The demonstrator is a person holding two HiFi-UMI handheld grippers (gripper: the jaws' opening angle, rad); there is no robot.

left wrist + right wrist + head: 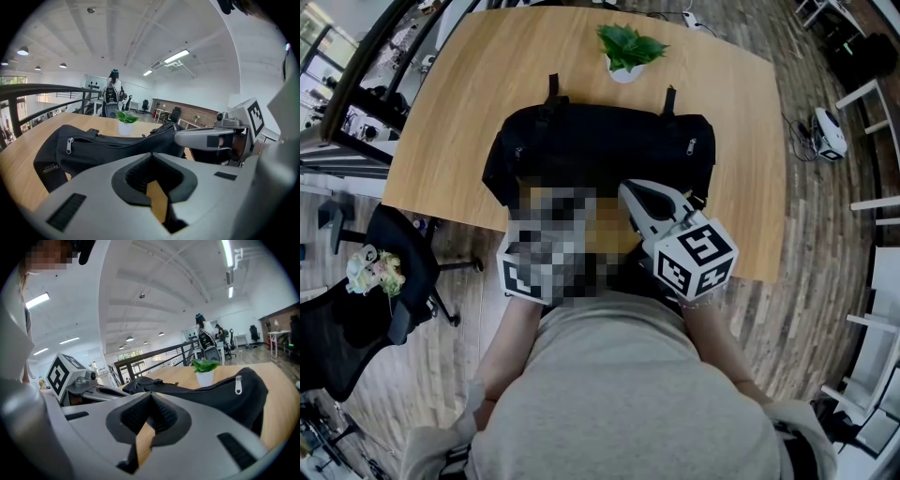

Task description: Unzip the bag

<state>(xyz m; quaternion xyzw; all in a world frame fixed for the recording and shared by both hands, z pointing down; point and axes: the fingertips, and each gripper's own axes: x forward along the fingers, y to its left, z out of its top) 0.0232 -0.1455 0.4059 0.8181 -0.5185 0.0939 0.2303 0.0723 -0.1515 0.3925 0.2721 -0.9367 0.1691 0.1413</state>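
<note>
0 zips open, as far as you can judge: you are at the very start, and the approach to the bag (600, 150) has not begun.
Next move: part 1 claw, bring it down onto a pull and pinch the tab. The other claw should likely pin the fabric beside it so the bag does not slide as you draw the zip along.
Risk: the tabs are small and lie flat on dark cloth, so line up carefully before you close.
1 table (459, 112): wood, carrying the bag and the plant.
1 bag: black and soft, lying flat across the middle of the table. Its long side faces you and its near edge is close to the table's near edge.
2 grippers: both raised over the bag's near side, close together and touching nothing.
Left gripper (151, 161): claw pressed together and empty, with only table wood showing through the notch.
Right gripper (151, 399): claw pressed together and empty too. It sits just to the right of the left one and points toward the bag.
1 plant (628, 52): green, in a white pot, past the bag's far edge and apart from it.
2 straps (553, 89): short black tabs sticking out at the far edge, the second at (669, 98).
2 pulls (518, 150): silver, 1 toward each end of the bag, the other pull at (691, 145). You cannot trace a main zip from the head view.
</note>
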